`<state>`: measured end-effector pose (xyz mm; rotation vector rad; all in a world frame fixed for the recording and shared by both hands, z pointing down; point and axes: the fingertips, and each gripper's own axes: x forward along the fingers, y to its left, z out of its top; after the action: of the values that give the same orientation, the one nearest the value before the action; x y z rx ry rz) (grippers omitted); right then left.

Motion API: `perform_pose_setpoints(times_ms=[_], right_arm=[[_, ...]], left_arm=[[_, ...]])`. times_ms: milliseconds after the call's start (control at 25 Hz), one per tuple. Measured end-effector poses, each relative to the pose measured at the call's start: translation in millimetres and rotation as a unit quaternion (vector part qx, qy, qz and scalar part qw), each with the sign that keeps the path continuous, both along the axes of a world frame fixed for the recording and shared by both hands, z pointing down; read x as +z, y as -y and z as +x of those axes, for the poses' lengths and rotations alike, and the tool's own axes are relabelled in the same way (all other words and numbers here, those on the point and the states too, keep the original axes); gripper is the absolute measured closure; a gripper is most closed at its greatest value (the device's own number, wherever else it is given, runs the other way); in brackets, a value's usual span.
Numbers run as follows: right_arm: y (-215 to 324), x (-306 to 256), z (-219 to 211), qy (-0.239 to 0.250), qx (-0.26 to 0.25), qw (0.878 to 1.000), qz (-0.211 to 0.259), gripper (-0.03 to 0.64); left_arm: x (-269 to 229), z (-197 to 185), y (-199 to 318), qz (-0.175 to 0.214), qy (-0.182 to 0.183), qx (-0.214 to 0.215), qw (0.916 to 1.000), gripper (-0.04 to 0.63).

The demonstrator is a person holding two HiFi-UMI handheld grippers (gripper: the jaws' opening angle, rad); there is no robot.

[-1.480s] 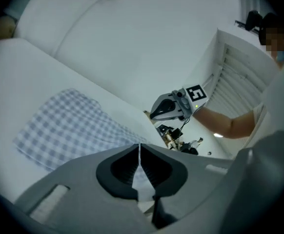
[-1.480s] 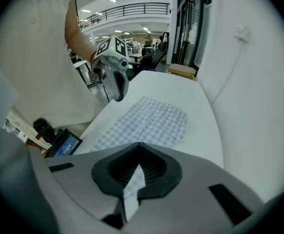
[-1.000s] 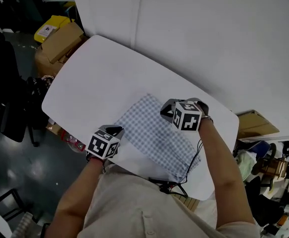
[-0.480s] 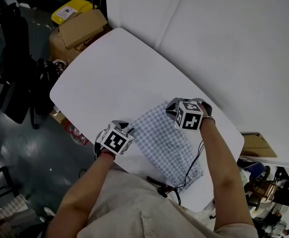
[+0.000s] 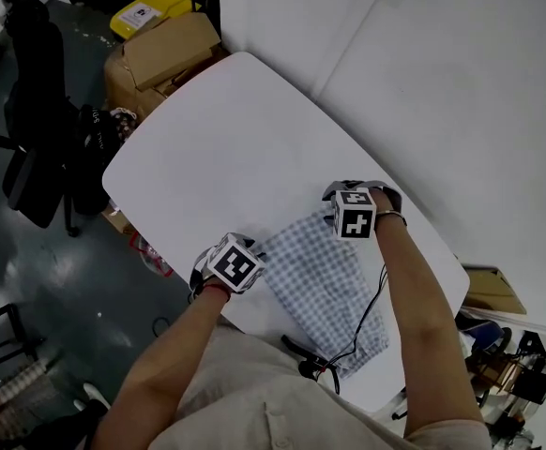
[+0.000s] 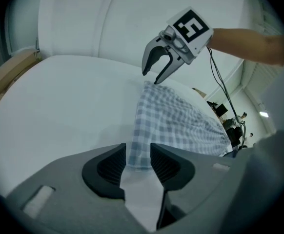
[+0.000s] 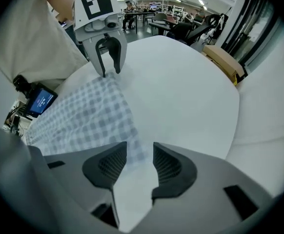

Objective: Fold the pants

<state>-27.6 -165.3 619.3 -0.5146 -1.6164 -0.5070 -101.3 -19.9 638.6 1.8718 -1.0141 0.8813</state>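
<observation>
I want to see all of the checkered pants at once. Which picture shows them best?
The head view: it looks down on nearly all of the pants, flat on the white table. The left gripper view sees them slanting away from one corner; the right gripper view shows only the near part.

I wear a pale beige buttoned shirt [image 5: 254, 397]. My left tool [image 6: 138, 162] and right tool [image 7: 139, 165] are grey with dark ribbed pads [image 6: 113, 165], each topped by a white cube [image 5: 354, 213] with black square markers. A thin black cable [image 5: 378, 289] trails from the right one.
</observation>
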Motion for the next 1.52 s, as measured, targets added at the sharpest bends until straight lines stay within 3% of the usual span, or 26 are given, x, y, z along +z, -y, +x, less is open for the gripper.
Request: perform_pose_setpoints(times_ms=[320, 440, 560, 680, 760, 1040, 1200, 1320, 1520], right_arm=[[0.7, 28.3, 2.8, -0.052, -0.012, 0.998, -0.032, 0.442], [-2.6, 38.7, 7.1, -0.078, -0.007, 0.996, -0.045, 0.449], [-7.2, 41.4, 10.9, -0.088, 0.001, 0.995, -0.056, 0.471], [-12.3, 40.9, 14.2, -0.09, 0.015, 0.994, -0.067, 0.546], [-13.3, 40.3, 14.4, -0.079, 0.027, 0.994, -0.066, 0.551], [-8.6, 31.5, 6.2, -0.031, 0.037, 0.998, -0.038, 0.557], [7.7, 10.8, -23.0, 0.032, 0.073, 0.996, -0.025, 0.557], [23.9, -9.3, -54.8, 0.084, 0.086, 0.993, -0.001, 0.557], [46.0, -52.0, -108.6, 0.162, 0.099, 0.981, 0.03, 0.557]], left_arm=[[14.9, 4.2, -2.9, -0.04, 0.017, 0.029, 0.9986, 0.446], [15.8, 1.6, -0.8, -0.044, 0.009, 0.021, 0.9988, 0.446], [16.0, -0.9, -0.5, -0.042, 0.011, 0.01, 0.999, 0.46], [17.4, -2.8, -1.7, -0.044, 0.023, 0.013, 0.9987, 0.502], [19.9, 1.5, -3.9, -0.051, 0.009, 0.008, 0.9986, 0.559], [15.7, -9.9, -2.5, -0.053, 0.0, 0.0, 0.9986, 0.568], [-1.4, -47.4, 7.7, -0.033, 0.003, -0.041, 0.9986, 0.569], [-26.4, -86.4, 19.2, -0.003, 0.035, -0.062, 0.9974, 0.569], [-78.0, -150.3, 44.3, 0.048, 0.134, -0.057, 0.9882, 0.577]])
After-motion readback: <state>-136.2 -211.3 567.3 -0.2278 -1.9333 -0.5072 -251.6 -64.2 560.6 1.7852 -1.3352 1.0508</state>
